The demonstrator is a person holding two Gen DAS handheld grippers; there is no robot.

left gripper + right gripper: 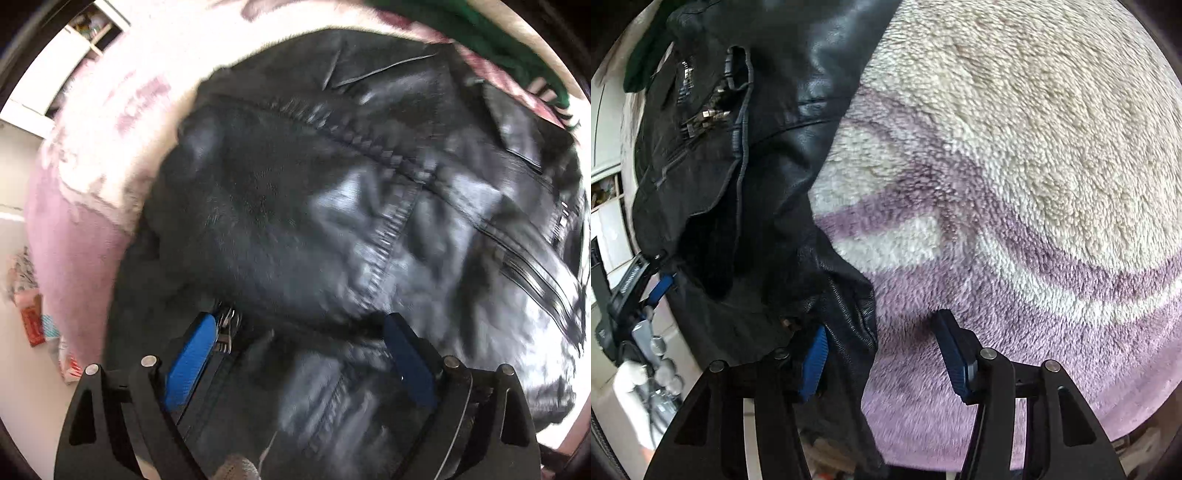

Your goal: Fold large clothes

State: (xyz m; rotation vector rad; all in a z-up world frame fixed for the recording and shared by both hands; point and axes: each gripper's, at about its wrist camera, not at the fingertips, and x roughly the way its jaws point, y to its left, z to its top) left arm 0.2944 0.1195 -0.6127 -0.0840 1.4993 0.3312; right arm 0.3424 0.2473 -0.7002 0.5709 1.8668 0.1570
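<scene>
Black leather jacket lies on the fleece blanket. Your left tongs and right tongs gape wide, gripping nothing; slick, heavy leather may slip a shallow pinch.

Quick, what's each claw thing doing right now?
Left gripper: open, black leather jacket between its fingers.
Right gripper: open, jacket edge between its fingers.

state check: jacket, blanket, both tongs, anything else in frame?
black leather jacket: unfolded, crumpled on the blanket, zipper undone
left tongs: open, fingers either side of a jacket edge, not clamped
right tongs: open, jacket edge by the left finger, right finger over blanket
pink and cream blanket: spread flat under the jacket
green garment: bunched beyond the jacket
</scene>
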